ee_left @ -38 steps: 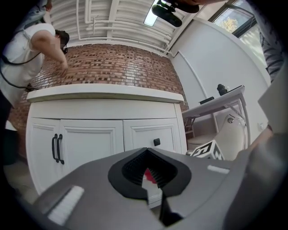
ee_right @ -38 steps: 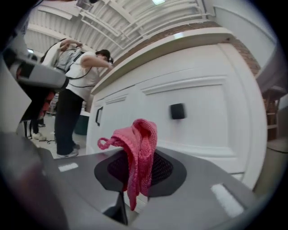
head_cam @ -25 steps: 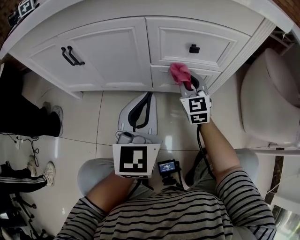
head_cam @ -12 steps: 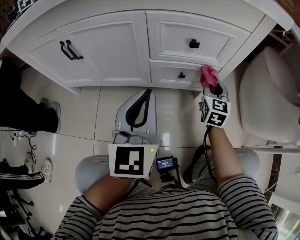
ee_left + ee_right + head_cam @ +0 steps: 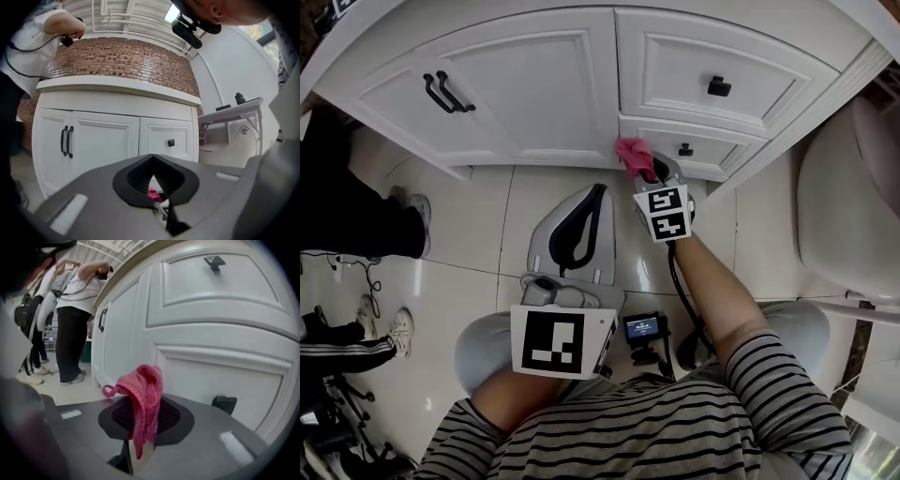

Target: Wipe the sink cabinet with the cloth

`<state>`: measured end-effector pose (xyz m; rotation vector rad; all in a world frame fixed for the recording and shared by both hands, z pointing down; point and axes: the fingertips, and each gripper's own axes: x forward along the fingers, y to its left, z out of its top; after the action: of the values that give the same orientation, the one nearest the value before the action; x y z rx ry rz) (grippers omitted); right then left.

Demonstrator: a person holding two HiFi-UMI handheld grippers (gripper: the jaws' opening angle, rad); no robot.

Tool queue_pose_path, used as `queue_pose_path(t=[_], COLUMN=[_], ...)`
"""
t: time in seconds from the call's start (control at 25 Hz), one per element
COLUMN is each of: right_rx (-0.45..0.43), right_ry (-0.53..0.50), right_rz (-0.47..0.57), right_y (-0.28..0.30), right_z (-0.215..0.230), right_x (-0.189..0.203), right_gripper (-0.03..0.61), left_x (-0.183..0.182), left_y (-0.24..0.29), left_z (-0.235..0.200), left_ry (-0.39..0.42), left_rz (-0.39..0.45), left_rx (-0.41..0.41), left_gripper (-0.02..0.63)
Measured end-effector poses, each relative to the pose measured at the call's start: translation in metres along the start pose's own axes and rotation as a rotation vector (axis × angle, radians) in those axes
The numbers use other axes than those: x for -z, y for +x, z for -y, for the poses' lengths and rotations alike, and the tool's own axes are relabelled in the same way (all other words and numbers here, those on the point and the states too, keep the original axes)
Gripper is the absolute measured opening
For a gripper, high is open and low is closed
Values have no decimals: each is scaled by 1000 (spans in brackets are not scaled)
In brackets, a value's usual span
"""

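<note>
A person in a striped top crouches in front of a white sink cabinet (image 5: 534, 94), holding one claw in each hand.

The right claw (image 5: 649, 174) is clenched on one pink cloth (image 5: 632, 154). It holds the cloth low on the cabinet, at the left end of the lower drawer (image 5: 712, 150), left of that drawer's knob (image 5: 685, 149). From above, the cloth seems to meet the drawer front. The right gripper view does not settle whether it actually touches.

The left claw (image 5: 153, 164) rests near the person's knee, well back from the cabinet. Its jaws are closed together with nothing between them.

The cloth is an open knit and looks soft, light and floppy. It will likely fold and drag rather than push flat. It is pinched at its lower part, so a wad stands up beyond the jaw tips, which seems the right place to hold it for wiping. One loose loop sticks out to the side and could catch on a knob.

Counted: one cloth and two claws. The cabinet has two drawers, one above the other. The upper drawer (image 5: 727, 56) also has a single black knob (image 5: 719, 87). Two black bar handles (image 5: 448, 93) sit side by side on the doors at left. Legs and shoes of bystanders (image 5: 356, 225) show at the left edge.
</note>
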<state>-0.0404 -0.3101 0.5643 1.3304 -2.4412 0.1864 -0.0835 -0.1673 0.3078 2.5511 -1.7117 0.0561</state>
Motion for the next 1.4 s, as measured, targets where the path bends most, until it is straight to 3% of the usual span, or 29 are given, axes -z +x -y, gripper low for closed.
queue_pose_path(t=[0.12, 0.24, 0.52, 0.84, 1.0, 1.12, 1.24, 1.4], right_rx=[48, 104, 172, 305, 405, 440, 406, 240], right_ry=[-20, 38, 130, 216, 282, 346, 383, 425], right_rz=[-70, -99, -108, -155, -182, -124, -28, 182], right_y=[3, -5, -40, -90, -119, -144, -179, -251], right_z=[20, 51, 104, 174, 197, 208, 195, 141], right_x=[35, 58, 79, 105, 111, 78, 16, -97], right_gripper=[83, 83, 86, 105, 81, 79, 78, 80], left_x=[4, 8, 20, 18, 18, 7, -2, -16], left_y=[4, 9, 20, 20, 17, 18, 15, 2], left_z=[-4, 0, 14, 26, 23, 21, 26, 39], left_ry=[-4, 4, 24, 60, 96, 120, 142, 155], left_rz=[-6, -13, -46, -56, -102, -61, 38, 66], left_rx=[-5, 5, 26, 33, 24, 11, -6, -19], left_gripper=[0, 0, 1, 0, 1, 0, 0, 0])
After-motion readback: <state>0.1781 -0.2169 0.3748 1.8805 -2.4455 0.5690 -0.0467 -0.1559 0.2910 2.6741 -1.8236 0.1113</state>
